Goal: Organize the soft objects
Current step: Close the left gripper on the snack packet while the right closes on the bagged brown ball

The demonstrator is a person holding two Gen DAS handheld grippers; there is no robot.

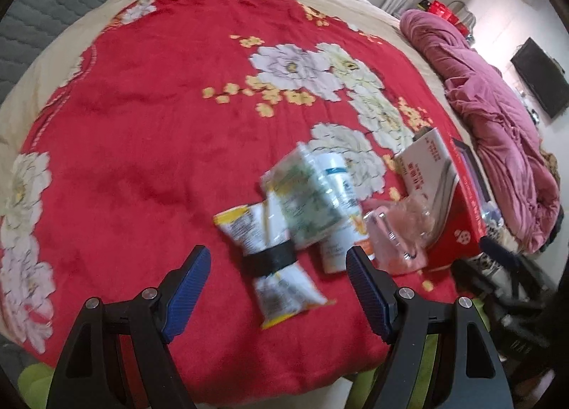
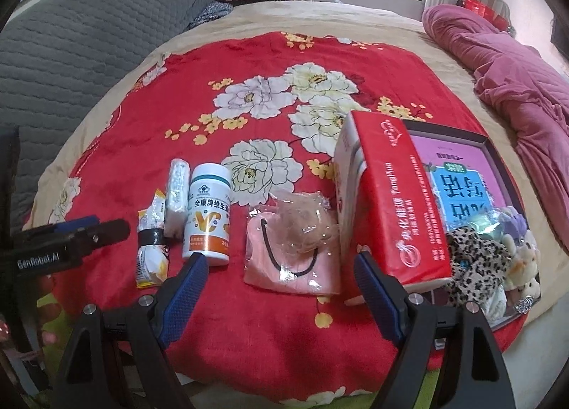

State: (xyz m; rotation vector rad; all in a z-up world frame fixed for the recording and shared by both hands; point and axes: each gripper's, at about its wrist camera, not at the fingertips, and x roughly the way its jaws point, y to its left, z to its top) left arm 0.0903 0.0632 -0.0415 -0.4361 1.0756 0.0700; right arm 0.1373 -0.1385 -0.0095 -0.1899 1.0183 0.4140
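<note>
On the red floral blanket, left of the red box: pink pouch, vitamin bottle, taped yellow sachet; my left gripper and right gripper fingers spread, empty.

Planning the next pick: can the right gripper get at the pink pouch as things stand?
Probably yes. The right gripper is open with the pink pouch lying flat between its fingers; only the red box crowds its right edge.
</note>
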